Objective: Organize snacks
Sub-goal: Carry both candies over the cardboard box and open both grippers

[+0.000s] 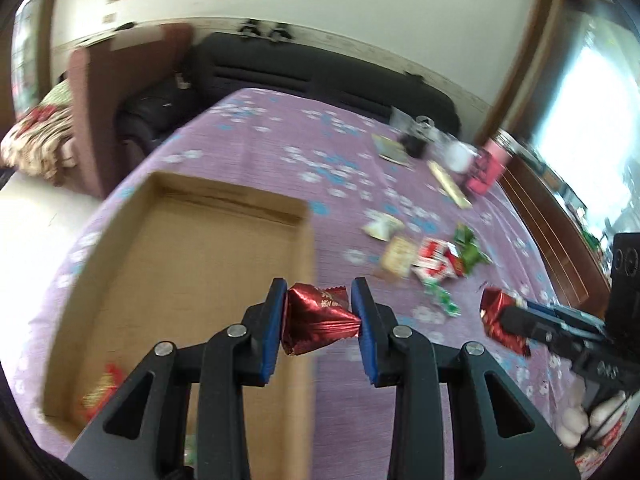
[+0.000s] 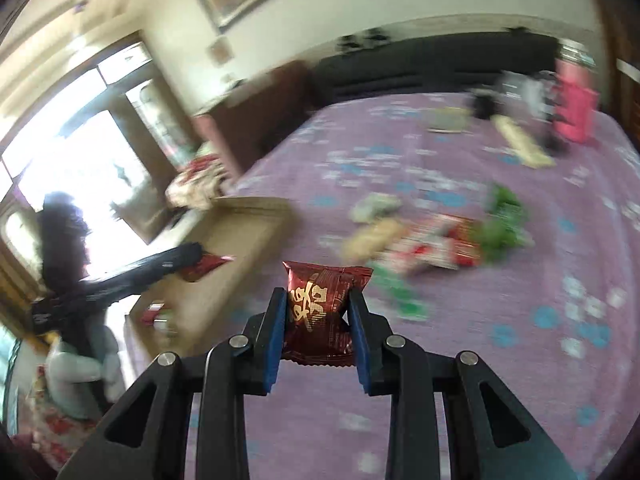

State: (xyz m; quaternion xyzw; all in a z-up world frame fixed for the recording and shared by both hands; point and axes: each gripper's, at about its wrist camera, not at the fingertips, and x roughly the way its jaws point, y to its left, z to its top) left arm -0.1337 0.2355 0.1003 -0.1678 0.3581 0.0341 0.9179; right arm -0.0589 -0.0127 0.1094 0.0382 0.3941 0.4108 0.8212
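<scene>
While snacks are being sorted, the cardboard box (image 1: 192,280) serves as the landmark for every item listed.

Item 1: left tool (image 1: 320,312). Its jaws are pressed onto a red foil packet (image 1: 316,324), pinched by its sides. It is held just above the box's right wall, presumably so the packet can be released inside.

Item 2: right tool (image 2: 318,312). Its jaws are pinched on a dark red packet (image 2: 320,312) with gold lettering, gripped across its width so that it stands upright. It is held to the right of the box, over the purple cloth (image 2: 520,360) of the counter, apparently awaiting its turn.

Item 3: loose snacks (image 1: 432,260), red-white and green wrappers. These are heaped well to the right of the box, still to be collected.

Item 4: red wrapper (image 1: 102,392). It is seen at the box's near left corner, blurred; it is judged already stored.

Item 5: pink container (image 1: 486,168) and cups. These are grouped far right of the box, beyond the heap, and are judged not part of the sorting.

Progress is judged early, as most snacks are outside the box.
</scene>
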